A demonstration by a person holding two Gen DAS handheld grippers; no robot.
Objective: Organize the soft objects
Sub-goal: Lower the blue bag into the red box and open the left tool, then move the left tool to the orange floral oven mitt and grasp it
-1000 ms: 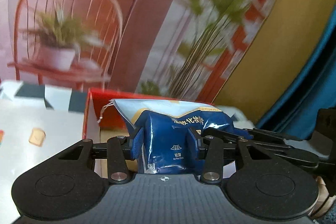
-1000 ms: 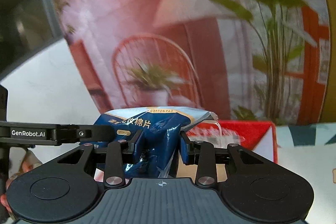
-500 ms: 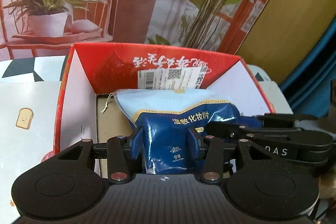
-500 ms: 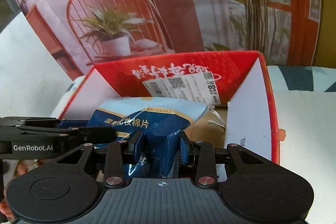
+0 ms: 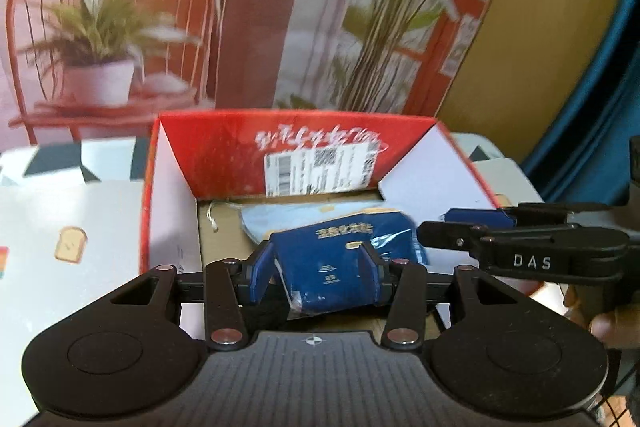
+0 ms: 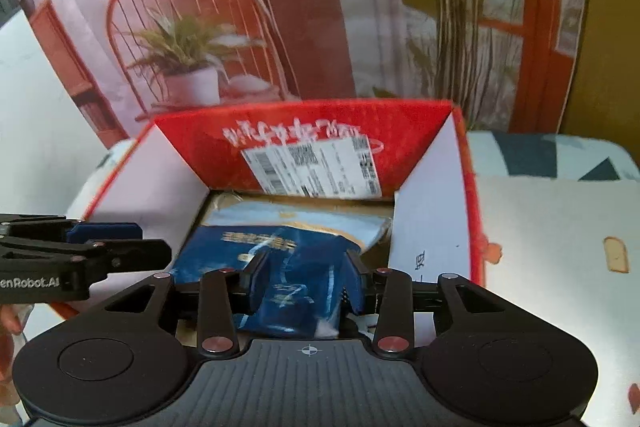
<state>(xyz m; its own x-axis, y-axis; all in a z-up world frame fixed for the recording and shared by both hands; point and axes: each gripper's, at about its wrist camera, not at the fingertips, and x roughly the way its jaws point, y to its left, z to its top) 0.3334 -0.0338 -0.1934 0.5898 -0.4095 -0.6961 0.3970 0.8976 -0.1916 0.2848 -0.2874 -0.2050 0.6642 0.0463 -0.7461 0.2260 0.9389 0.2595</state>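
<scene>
A blue cotton-pad bag lies inside the open red cardboard box, on its brown floor. My left gripper has opened a little around the bag's near end; a gap shows beside the left finger. My right gripper likewise stands open around the bag, the bag loose between its blue pads. The right gripper also shows at the right of the left wrist view. The left gripper also shows at the left of the right wrist view.
The box has white side flaps and a shipping label on its red back flap. It stands on a patterned white tablecloth. A printed backdrop with a chair and plants rises behind.
Both grippers lowered the bag into the box and widened their fingers; the bag now rests flatter on the box floor.
</scene>
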